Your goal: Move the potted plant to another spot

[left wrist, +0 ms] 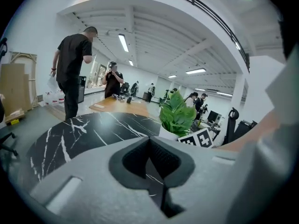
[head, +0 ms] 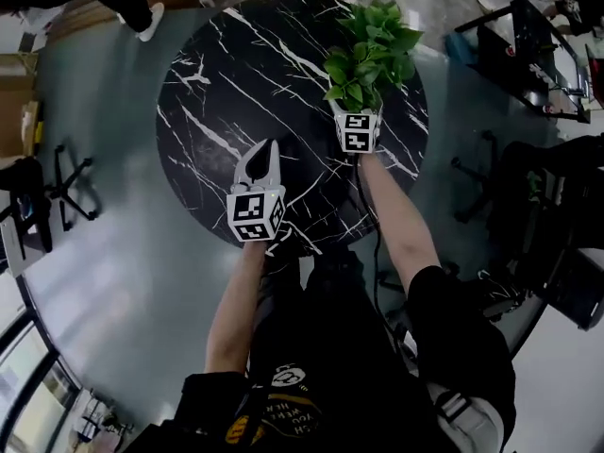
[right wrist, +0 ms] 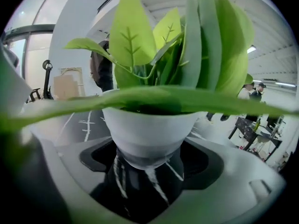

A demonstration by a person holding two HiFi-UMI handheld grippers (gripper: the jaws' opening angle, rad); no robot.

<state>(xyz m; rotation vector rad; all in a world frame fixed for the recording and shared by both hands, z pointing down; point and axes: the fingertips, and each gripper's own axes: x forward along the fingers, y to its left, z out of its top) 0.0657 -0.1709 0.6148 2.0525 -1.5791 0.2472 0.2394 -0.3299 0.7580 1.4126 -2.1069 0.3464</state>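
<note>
Glossy marble-look table (white-veined black); smooth matt pot.

Left claw closed, empty, right claw clamped on potted plant, bare forearms outstretched

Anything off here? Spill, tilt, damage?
Nothing stands out. The potted plant stands upright between the jaws of the right hand-held gripper, over the black marble table. No soil shows on the tabletop.

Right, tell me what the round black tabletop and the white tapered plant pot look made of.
Round black tabletop: polished marble or marble-look surface, judging by white veins and sheen. White tapered plant pot: smooth, matte; ceramic or plastic, cannot tell.
</note>
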